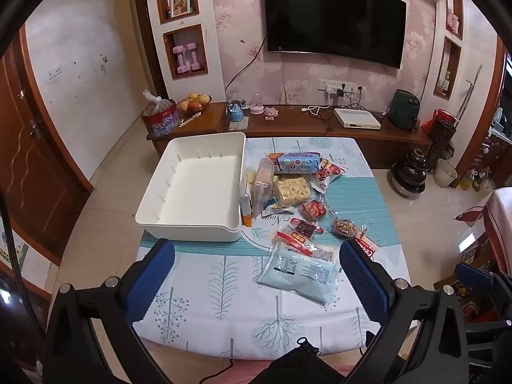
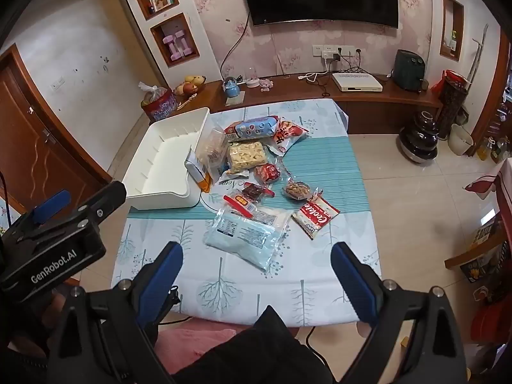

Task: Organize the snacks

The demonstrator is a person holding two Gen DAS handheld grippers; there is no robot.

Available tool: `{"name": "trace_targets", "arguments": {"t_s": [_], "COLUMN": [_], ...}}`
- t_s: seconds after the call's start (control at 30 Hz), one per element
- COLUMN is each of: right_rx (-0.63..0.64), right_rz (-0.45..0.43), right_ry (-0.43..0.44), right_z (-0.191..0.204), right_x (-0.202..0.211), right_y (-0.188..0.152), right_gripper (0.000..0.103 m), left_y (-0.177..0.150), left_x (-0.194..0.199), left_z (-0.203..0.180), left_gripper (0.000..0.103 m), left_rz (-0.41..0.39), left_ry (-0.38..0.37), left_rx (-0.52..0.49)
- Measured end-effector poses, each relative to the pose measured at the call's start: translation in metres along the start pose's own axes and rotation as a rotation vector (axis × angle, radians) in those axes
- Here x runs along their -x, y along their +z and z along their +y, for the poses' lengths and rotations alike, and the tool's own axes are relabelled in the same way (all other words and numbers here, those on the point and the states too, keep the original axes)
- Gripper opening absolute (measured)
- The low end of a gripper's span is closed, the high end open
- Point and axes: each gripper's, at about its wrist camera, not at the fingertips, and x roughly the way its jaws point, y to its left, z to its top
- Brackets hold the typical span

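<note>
An empty white bin (image 1: pixel 195 185) (image 2: pixel 160 163) stands at the table's left. Beside it lie several snack packs: a large pale blue bag (image 1: pixel 300 272) (image 2: pixel 246 235) nearest me, a red and white Cookie pack (image 2: pixel 315 216), a blue biscuit roll (image 1: pixel 296 161) (image 2: pixel 252 128), a clear bag of puffed snacks (image 1: pixel 292 190) (image 2: pixel 246 156) and a small bag of nuts (image 1: pixel 344 227) (image 2: pixel 297 189). My left gripper (image 1: pixel 256 256) is open above the table's near edge, the blue bag between its fingers. My right gripper (image 2: pixel 256 257) is open and empty, just in front of the blue bag.
The table wears a blue and white tree-print cloth (image 1: pixel 204 294) (image 2: pixel 320 275). A low wooden TV bench (image 1: pixel 320 124) with a fruit bowl (image 1: pixel 193 102) and devices runs behind it. A dark pot (image 1: pixel 411 172) stands on the floor at right. The left gripper's body (image 2: pixel 54 243) shows in the right wrist view.
</note>
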Motion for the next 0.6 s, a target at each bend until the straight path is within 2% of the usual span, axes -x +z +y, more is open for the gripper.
{"name": "trace_targets", "arguments": {"t_s": [0.6], "right_rx": [0.011], "right_rz": [-0.002], "right_ry": [-0.001], "right_z": [0.010], "right_x": [0.002], "right_y": [0.000], "right_gripper": [0.094], "left_y": [0.002], "left_x": [0.005], "left_z": [0.013], "left_gripper": [0.103], "left_rz": [0.008], "left_ry": [-0.005], "left_rx": [0.003]}}
